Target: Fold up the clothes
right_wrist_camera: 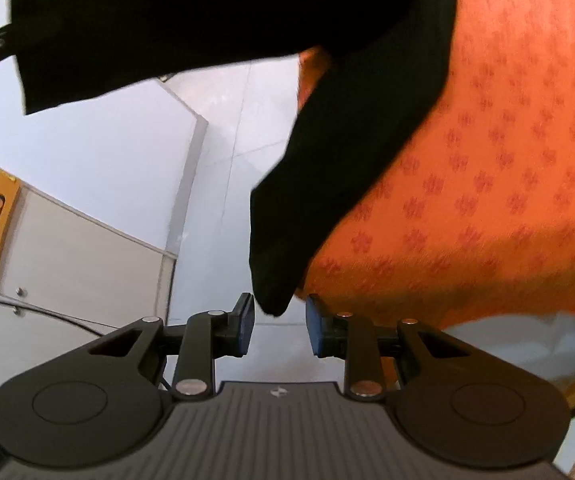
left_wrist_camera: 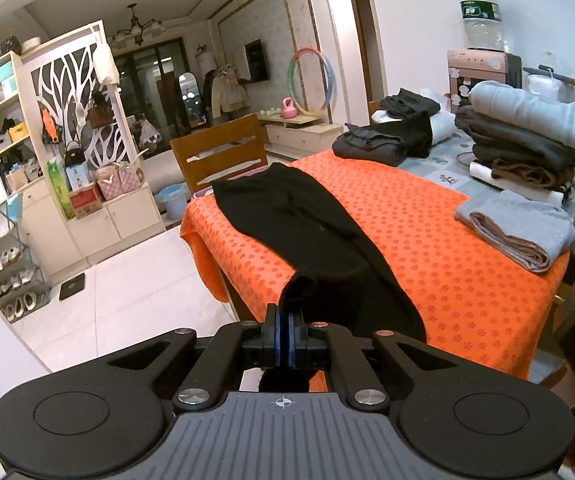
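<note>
Left wrist view: left hand-held gripper (left_wrist_camera: 285,322) pinches black trousers (left_wrist_camera: 307,220) on the orange-covered bench (left_wrist_camera: 447,264). Only the right wrist view shows the right hand-held gripper (right_wrist_camera: 279,326), jaws apart, trouser tip between, untouched; upper trousers cut off.

Plain black trousers (left_wrist_camera: 307,220) on an orange cloth (left_wrist_camera: 427,248) with little darker flower prints. Folded grey towel (left_wrist_camera: 523,220) off to the side.
</note>
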Demonstrator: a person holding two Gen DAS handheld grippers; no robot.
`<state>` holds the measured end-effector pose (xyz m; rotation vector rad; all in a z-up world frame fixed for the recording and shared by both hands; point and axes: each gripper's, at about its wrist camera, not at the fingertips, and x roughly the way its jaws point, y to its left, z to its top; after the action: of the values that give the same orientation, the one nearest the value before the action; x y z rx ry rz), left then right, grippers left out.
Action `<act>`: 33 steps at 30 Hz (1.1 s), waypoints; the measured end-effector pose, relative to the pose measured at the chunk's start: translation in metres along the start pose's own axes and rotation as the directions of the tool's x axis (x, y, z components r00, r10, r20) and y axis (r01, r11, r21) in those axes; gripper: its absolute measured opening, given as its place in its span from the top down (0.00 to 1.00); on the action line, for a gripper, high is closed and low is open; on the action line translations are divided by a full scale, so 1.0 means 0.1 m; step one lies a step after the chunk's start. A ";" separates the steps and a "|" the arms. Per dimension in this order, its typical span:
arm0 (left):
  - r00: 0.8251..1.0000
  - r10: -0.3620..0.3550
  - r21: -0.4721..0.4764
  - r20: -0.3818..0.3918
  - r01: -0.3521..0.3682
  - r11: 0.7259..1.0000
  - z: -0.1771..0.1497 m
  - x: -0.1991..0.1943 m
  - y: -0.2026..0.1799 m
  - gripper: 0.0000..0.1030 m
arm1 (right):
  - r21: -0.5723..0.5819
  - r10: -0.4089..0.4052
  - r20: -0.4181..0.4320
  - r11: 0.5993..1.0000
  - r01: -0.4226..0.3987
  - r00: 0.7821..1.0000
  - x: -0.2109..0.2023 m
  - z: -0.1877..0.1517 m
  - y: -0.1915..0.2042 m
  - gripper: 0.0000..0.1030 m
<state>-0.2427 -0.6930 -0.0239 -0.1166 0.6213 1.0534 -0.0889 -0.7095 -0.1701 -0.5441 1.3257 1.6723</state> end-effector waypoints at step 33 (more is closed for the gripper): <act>0.996 0.036 0.072 0.076 -0.042 0.997 0.59 -0.36 -0.89 0.94 | -0.250 -0.530 0.381 0.730 0.636 0.758 -2.64 0.67 -0.90 0.91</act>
<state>-0.1558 -0.7435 0.0259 -0.0011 0.5957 1.0667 0.1300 -0.7459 0.0111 -0.8119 0.5259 1.3766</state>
